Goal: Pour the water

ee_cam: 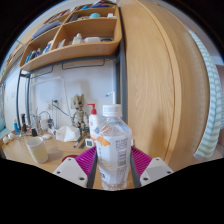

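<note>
A clear plastic water bottle (pixel 112 146) with a white cap and a pale label stands upright between my fingers. My gripper (pixel 113 166) is shut on the bottle, with the magenta pads (pixel 87 160) pressed against both of its sides. The bottle looks lifted above the wooden desk (pixel 20 152). A white cup (pixel 37 149) stands on the desk to the left, beyond the fingers and apart from the bottle.
A wooden shelf unit (pixel 75 40) with small items hangs on the wall above. A tall wooden panel (pixel 155 80) rises to the right. A small figurine (pixel 78 106), a red-capped bottle (pixel 92 118) and other small things stand at the desk's back.
</note>
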